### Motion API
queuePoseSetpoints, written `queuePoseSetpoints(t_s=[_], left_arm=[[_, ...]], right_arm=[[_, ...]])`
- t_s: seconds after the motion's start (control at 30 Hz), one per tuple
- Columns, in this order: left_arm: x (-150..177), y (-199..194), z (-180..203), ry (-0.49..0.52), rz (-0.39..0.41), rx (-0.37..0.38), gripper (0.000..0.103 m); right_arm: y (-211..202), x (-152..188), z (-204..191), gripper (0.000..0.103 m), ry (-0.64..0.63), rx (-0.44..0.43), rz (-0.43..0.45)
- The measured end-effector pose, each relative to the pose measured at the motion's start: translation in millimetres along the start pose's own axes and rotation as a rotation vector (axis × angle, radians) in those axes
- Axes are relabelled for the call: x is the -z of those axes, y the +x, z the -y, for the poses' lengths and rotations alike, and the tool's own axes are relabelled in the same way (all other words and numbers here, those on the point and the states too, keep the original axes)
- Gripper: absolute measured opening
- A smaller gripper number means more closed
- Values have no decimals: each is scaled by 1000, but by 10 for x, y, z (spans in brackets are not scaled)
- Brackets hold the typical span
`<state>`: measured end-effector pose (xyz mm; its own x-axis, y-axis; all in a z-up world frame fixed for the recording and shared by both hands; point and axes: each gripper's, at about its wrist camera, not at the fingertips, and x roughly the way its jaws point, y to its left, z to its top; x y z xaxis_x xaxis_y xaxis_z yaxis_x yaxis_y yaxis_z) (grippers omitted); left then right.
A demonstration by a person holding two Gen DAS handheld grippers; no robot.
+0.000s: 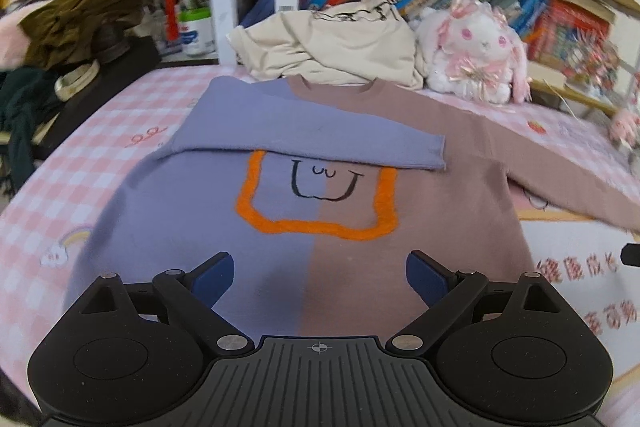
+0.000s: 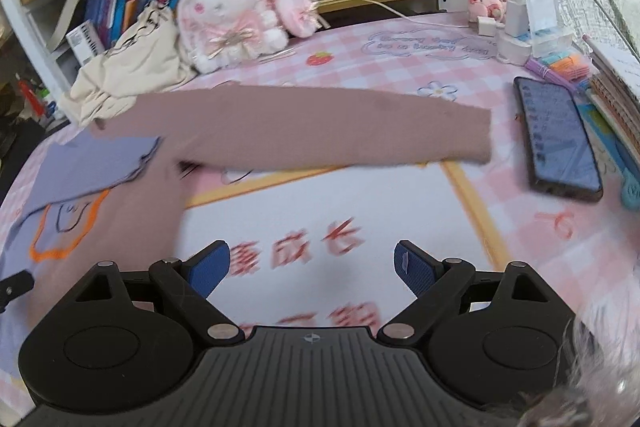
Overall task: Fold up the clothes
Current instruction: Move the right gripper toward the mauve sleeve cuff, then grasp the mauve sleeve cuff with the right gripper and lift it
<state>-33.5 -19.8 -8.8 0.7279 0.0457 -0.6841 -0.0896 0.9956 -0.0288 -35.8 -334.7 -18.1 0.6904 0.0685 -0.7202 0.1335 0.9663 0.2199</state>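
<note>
A two-tone sweater (image 1: 312, 251), lavender on the left and dusty pink on the right, lies flat on the pink checked tablecloth (image 1: 100, 163). An orange outline with a drawn face marks its chest. The lavender sleeve (image 1: 304, 131) is folded across the chest. The pink sleeve (image 2: 320, 127) stretches out straight to the right. My left gripper (image 1: 320, 279) hovers open over the sweater's lower hem, holding nothing. My right gripper (image 2: 312, 267) is open above the white printed mat (image 2: 320, 211), short of the pink sleeve.
A cream garment (image 1: 332, 47) and a pink plush rabbit (image 1: 476, 51) sit behind the sweater against bookshelves. A black phone (image 2: 556, 139), chargers and stacked books (image 2: 616, 95) lie at the right. Dark clothes (image 1: 60, 39) pile up at the left.
</note>
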Motion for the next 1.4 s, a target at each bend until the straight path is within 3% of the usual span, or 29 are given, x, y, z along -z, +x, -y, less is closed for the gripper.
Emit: queuePoseSetpoints(t_s=[0.3, 0.57, 0.93, 1.4], left_arm=[[122, -83, 318, -75, -18, -86, 95], [131, -128, 510, -67, -20, -114, 95], [122, -129, 578, -36, -36, -150, 95], [156, -187, 441, -70, -50, -205, 95]], right_arm=[[163, -277, 573, 86, 13, -27, -19], [233, -372, 835, 72, 23, -25, -31], [421, -491, 1067, 62, 98, -23, -32], [687, -749, 1500, 38, 474, -112, 29]])
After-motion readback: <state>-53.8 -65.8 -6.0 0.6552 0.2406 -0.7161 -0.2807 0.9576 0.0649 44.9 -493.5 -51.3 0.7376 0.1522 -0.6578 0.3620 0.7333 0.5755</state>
